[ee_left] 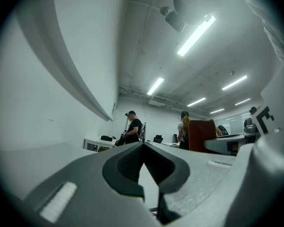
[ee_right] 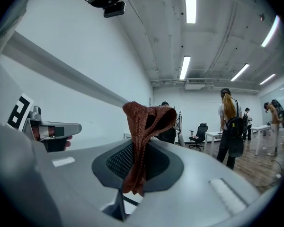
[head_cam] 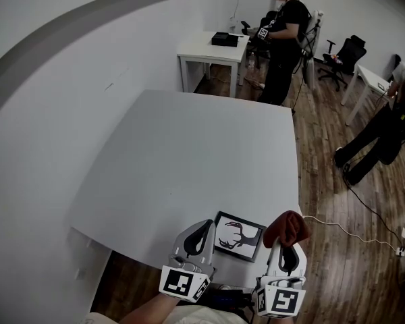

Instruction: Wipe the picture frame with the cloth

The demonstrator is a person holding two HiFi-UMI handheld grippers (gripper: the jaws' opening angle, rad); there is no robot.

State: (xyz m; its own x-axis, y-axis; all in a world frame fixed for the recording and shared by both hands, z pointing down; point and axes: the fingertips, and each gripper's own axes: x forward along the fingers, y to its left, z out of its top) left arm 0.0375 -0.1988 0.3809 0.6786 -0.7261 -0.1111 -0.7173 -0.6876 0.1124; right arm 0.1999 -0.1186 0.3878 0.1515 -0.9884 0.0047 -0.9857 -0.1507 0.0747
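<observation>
While right gripper [head_cam: 283,248] pinches cloth [head_cam: 287,227], picture frame [head_cam: 238,236] lies flat.

The bunched rust-red woven cloth [head_cam: 286,229] is hiding the tips of the right claw [head_cam: 286,250] from above. The picture's bottom edge is cutting off the left forearm [head_cam: 163,308]. The flat black object [head_cam: 225,39] on the far white tabletop [head_cam: 201,50] is showing too small to identify.

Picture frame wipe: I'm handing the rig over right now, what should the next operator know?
Left gripper: shut, empty, just left of the picture frame.
Right gripper: shut on the cloth, to the right of the frame.
The frame lies flat near the front edge of the table, between the grippers.
Done: cloth gripped.
To do: bring it onto the frame and wipe.
</observation>
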